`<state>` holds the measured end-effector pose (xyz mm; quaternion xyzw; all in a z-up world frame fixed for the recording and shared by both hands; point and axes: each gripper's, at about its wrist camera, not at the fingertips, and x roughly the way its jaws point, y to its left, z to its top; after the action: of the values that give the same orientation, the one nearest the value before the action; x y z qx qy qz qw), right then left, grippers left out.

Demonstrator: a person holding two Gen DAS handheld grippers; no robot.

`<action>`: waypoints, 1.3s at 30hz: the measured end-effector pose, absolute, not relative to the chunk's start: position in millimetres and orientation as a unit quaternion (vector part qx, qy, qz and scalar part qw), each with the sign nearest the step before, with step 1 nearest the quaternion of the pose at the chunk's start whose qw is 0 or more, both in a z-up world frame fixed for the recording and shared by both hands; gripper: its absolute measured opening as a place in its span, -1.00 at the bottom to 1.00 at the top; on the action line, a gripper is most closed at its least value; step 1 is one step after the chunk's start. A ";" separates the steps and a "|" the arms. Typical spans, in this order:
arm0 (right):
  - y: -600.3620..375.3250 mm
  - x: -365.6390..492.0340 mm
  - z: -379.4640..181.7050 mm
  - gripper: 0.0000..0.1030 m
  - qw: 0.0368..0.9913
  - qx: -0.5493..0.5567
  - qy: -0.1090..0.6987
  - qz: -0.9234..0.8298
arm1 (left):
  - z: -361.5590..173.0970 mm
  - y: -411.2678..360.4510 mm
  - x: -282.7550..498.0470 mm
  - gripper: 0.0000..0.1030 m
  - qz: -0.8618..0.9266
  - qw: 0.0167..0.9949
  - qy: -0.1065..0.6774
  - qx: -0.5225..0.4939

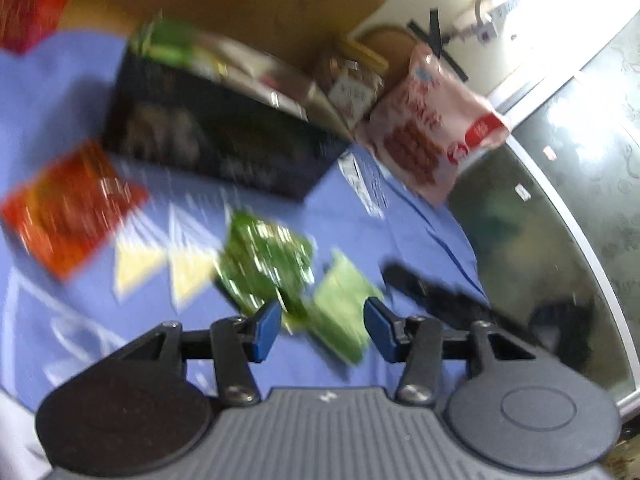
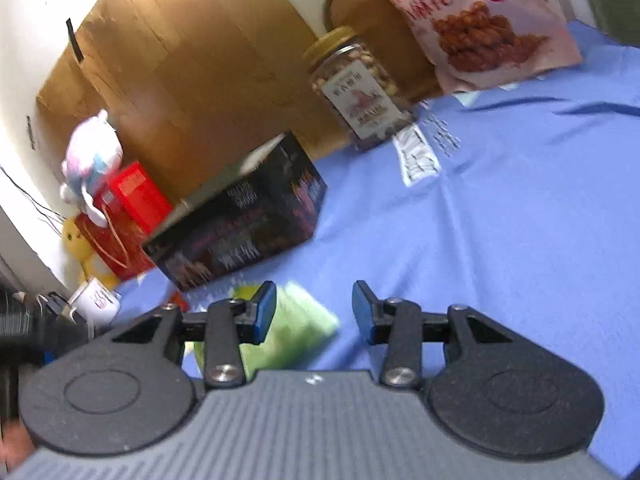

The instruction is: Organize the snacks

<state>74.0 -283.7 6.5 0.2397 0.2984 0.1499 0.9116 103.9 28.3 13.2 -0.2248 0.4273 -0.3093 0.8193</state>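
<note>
A black box (image 1: 216,136) with snack packs inside stands on the blue cloth (image 1: 340,364); it also shows in the right wrist view (image 2: 248,220). In front of it lie a red packet (image 1: 68,208), two pale yellow packets (image 1: 160,264), a dark green packet (image 1: 264,260) and a light green packet (image 1: 344,304). My left gripper (image 1: 322,328) is open just above the green packets. My right gripper (image 2: 314,312) is open over the light green packet (image 2: 296,328). The left view is blurred.
A jar of nuts (image 2: 356,88) and a pink snack bag (image 2: 480,20) stand at the back by a cardboard box (image 2: 192,60). A red box (image 2: 124,216) with plush toys (image 2: 92,156) sits left. A black object (image 1: 436,296) lies near the cloth's right edge.
</note>
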 end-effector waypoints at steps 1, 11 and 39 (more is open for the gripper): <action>-281.2 76.3 3.6 -0.19 0.908 0.231 0.314 0.155 | 8.0 23.5 101.0 -0.07 -0.303 0.818 0.434 -0.224; -224.0 -6.8 0.5 -0.20 0.894 0.203 0.328 0.228 | -4.4 59.1 65.0 -0.15 -0.302 0.822 0.425 -0.230; -169.5 -59.2 -4.9 -0.21 0.942 0.027 0.270 0.200 | 3.8 35.1 22.3 -0.26 -0.318 0.840 0.421 -0.127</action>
<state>-59.2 -169.5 -4.9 0.0275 0.2698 0.1998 0.9416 22.3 35.1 3.8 -0.1266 0.4206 -0.3182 0.8401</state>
